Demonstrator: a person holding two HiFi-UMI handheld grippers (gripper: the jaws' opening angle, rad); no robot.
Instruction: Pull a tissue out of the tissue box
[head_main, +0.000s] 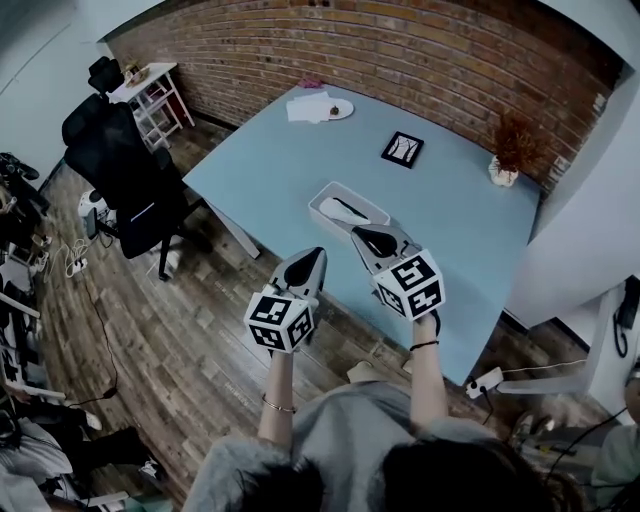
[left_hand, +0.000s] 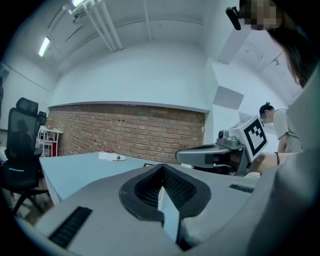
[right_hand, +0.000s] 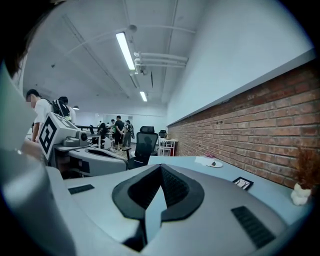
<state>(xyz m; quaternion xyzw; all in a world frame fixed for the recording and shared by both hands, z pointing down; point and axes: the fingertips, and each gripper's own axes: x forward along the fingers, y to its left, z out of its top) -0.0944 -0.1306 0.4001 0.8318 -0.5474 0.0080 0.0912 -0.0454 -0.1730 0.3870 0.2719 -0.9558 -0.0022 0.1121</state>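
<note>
Brick lines the back wall, and wood planks cover the floor, where a black office chair (head_main: 118, 165) stands at the far left with a small white shelf (head_main: 155, 95) behind it. Next comes the pale blue table (head_main: 455, 235), with a sheet of white paper (head_main: 303, 108) and a small plate (head_main: 341, 108) touching it at the table's far corner. The left gripper (head_main: 314, 260) is held at the table's near edge, level with the tabletop. Its jaws are pressed together with nothing between them. Just beyond and to the right of its tip lies the tissue box (head_main: 326, 198). It is white with a dark oval slot on top, and it sits flat on the table near the front edge. The right gripper (head_main: 370, 238) points at the box's near right corner, very close to it; whether it touches cannot be told. Its jaws are also pressed together and hold nothing. Farther right and back, a black picture frame (head_main: 402, 149) lies flat on the table. A dried plant in a small white pot (head_main: 508, 160) stands by the wall at the right end.
</note>
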